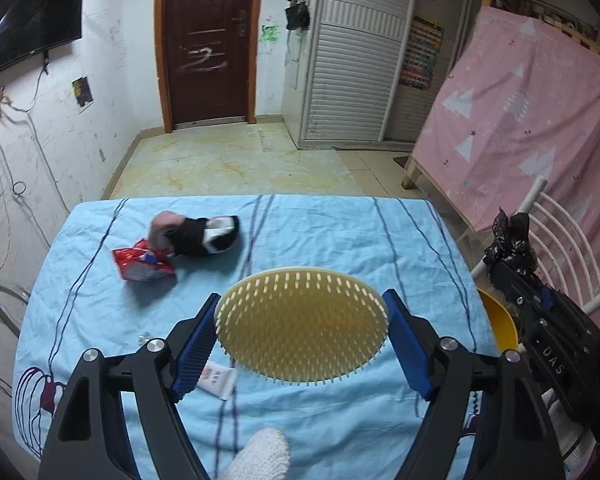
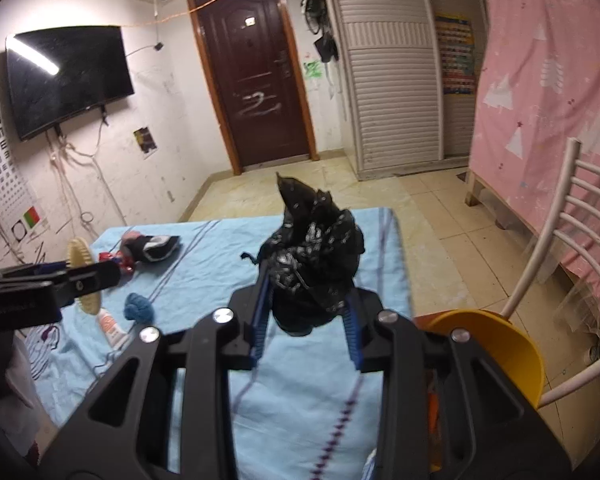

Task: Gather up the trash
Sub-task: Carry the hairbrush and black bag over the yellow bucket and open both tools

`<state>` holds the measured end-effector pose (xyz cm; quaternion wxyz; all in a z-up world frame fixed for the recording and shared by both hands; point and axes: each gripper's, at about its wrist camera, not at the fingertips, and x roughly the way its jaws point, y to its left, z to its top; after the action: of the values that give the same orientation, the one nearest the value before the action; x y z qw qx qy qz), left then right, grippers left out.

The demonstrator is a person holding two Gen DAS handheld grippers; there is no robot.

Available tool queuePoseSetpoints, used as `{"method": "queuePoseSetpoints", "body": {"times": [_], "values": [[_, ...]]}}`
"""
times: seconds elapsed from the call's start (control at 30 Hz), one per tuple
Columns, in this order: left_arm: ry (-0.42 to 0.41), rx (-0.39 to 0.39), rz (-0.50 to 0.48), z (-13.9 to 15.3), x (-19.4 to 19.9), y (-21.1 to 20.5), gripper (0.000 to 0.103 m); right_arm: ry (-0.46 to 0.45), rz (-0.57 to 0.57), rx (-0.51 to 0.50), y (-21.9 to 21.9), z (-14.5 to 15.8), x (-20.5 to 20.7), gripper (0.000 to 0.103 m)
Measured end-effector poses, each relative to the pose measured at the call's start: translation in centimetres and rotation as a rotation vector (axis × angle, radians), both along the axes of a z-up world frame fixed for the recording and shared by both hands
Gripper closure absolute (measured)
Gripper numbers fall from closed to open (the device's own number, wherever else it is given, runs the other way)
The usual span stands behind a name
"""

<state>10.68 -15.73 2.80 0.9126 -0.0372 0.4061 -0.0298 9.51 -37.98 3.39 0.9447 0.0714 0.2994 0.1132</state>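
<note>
A: Where is your left tool (image 1: pixel 302 334)?
B: You hold it level above the desk (image 1: pixel 340 232), pinching a round brush (image 1: pixel 302 328) by its edges.
A: And your right tool (image 2: pixel 308 320)?
B: It points forward, pinching a black bag (image 2: pixel 312 256) over the desk, near the yellow bin (image 2: pixel 500 344).

Both views are dim and warm-tinted, lit from overhead indoors. The right wrist view shows a bright strip of glare on the wall television (image 2: pixel 66 76) at ten o'clock, a reflected ceiling tube. Soft shadows fall on the blue tablecloth (image 1: pixel 320 232) under the red snack wrapper (image 1: pixel 142 266) and beneath the round bristled pad (image 1: pixel 302 324). The sock bundle (image 1: pixel 198 234) at eleven o'clock is smeared by motion blur. Fisheye distortion bends the door (image 2: pixel 256 80) and walls, and black vignetting fills the corners. Fine grain softens everything.
</note>
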Motion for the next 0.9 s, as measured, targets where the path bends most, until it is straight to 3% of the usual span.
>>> {"method": "queuePoseSetpoints", "body": {"times": [0.43, 0.9], "values": [[-0.007, -0.011, -0.212, 0.2, 0.4, -9.6, 0.033, 0.009, -0.174, 0.027, -9.6, -2.5, -1.9, 0.072], [0.025, -0.044, -0.351, -1.0, 2.1, -17.7, 0.033, 0.08, -0.27, -0.009, -14.2, -7.1, -0.4, 0.068]]}}
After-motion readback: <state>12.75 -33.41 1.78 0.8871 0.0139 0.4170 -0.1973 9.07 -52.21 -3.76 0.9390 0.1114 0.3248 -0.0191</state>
